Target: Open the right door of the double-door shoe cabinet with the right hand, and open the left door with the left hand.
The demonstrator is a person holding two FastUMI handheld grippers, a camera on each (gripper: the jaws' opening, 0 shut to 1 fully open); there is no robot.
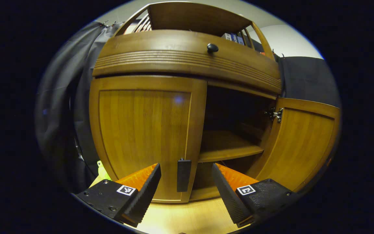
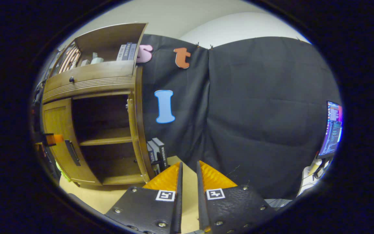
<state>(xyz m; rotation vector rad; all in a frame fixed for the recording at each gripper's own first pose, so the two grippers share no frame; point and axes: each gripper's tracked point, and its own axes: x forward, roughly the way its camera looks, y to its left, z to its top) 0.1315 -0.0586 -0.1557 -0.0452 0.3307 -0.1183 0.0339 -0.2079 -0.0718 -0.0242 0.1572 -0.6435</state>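
Brown varnished wood makes up the shoe cabinet (image 1: 187, 61), which stands on a pale wooden floor (image 1: 187, 217) against the black cloth wall (image 2: 255, 113). In the left gripper view you face the left door (image 1: 144, 136), which is closed. Its dark handle (image 1: 183, 175) is a narrow upright bar set low on the door's inner edge. Your left gripper (image 1: 186, 182) is spread wide, and the handle sits between its two fingers; whether the fingers already touch it cannot be told from this view. The right door (image 1: 304, 146) is swung open on its metal hinge (image 1: 276, 114), showing a dark interior with one shelf (image 1: 229, 151).

In the right gripper view your right gripper (image 2: 188, 177) is drawn well away from the cabinet, holding nothing, its fingers narrowed to a thin slit. It points at the cloth wall; a few books (image 2: 157, 154) stand on the floor beside the cabinet, and a lit monitor (image 2: 333, 130) is at the far edge.

Judged from these views, the right-door step is done and the left door remains. Expect the door to be stiff and moderately heavy, turning about hinges on its outer edge, so it follows an arc rather than a straight pull. The varnish looks slippery; take hold of the handle, not the panel. Close across the bar's width near its middle, then draw toward yourself and let your hand curve outward with the door.
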